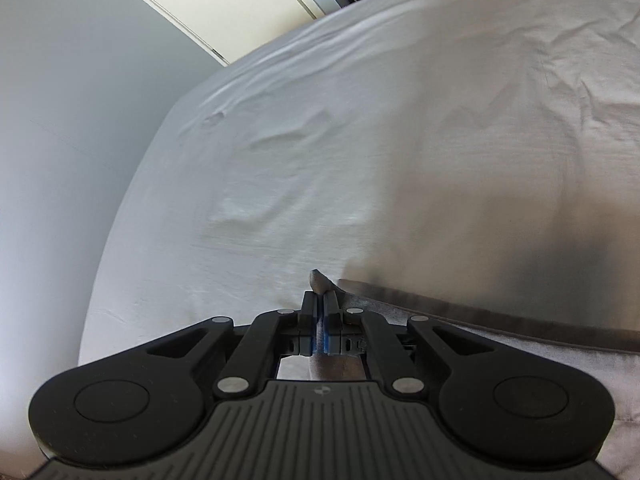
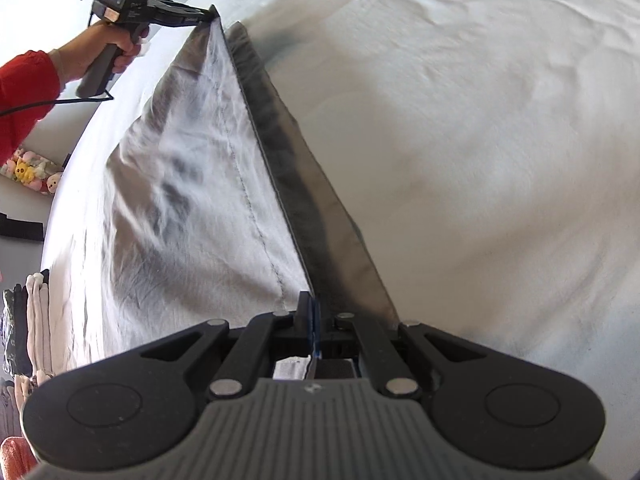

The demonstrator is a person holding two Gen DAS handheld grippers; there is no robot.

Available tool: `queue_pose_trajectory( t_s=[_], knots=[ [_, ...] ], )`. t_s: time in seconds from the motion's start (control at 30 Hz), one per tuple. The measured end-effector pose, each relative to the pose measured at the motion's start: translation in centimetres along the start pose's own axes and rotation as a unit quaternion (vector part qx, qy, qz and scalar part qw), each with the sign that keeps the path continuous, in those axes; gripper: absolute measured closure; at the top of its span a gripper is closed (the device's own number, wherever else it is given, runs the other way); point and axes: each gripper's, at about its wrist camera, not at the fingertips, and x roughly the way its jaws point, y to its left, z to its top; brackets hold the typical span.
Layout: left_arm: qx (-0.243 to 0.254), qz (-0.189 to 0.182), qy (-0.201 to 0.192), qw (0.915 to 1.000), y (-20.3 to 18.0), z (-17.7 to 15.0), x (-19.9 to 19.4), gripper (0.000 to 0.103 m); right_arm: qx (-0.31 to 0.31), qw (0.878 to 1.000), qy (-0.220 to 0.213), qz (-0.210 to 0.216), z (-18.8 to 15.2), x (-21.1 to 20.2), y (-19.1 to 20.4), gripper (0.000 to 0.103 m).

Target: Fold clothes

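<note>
A grey garment [image 2: 192,184] with a dark hem hangs stretched between both grippers over a white bed sheet [image 2: 480,140]. My right gripper [image 2: 311,304] is shut on one corner of the garment at the near end. At the far end, the left gripper [image 2: 210,14] pinches the other corner, held by a hand with a red sleeve. In the left wrist view the left gripper [image 1: 319,300] is shut on the grey garment's corner [image 1: 320,278], and the dark hem [image 1: 480,316] runs off to the right, low over the sheet [image 1: 320,140].
The bed's edge curves along the left, with a pale wall [image 1: 60,120] beyond it. A stack of folded clothes [image 2: 28,320] and small plush toys [image 2: 32,172] lie off the bed at the left.
</note>
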Motion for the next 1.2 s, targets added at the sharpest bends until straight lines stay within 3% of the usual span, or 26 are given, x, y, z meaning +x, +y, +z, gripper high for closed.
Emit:
queue_pose_trajectory(
  t_s=[0.47, 0.57, 0.67, 0.8, 0.97, 1.07, 1.2],
  knots=[
    [-0.043, -0.001, -0.024, 0.9988, -0.6, -0.5, 1.1, 0.098, 0.02, 1.0, -0.001, -0.007, 0.1, 0.1, -0.6, 0.102],
    [-0.046, 0.009, -0.027, 0.9985, -0.9, -0.6, 0.9, 0.091, 0.027, 1.0, 0.002, -0.01, -0.1, 0.5, -0.9, 0.102],
    [-0.062, 0.024, -0.042, 0.9969, -0.4, -0.9, -0.6, 0.074, 0.031, 0.999, 0.001, -0.011, -0.2, 0.5, -1.0, 0.1],
    [-0.086, 0.033, -0.065, 0.9936, 0.7, -2.1, -4.4, 0.066, 0.045, 0.999, 0.002, 0.003, -0.4, 0.1, -1.5, 0.087],
    [-0.127, 0.031, -0.069, 0.9889, 1.3, -7.0, -10.7, 0.064, 0.065, 0.998, 0.002, 0.018, -1.9, -0.9, -2.3, 0.086],
    [-0.162, 0.023, -0.068, 0.9842, 1.4, -11.2, -15.2, 0.063, 0.077, 0.997, -0.008, 0.016, -2.3, -1.4, -2.5, 0.101],
    [-0.212, 0.006, -0.06, 0.9753, 0.6, -17.9, -22.1, 0.063, 0.074, 0.997, -0.028, 0.018, -1.7, -2.8, -2.4, 0.102]
  ],
)
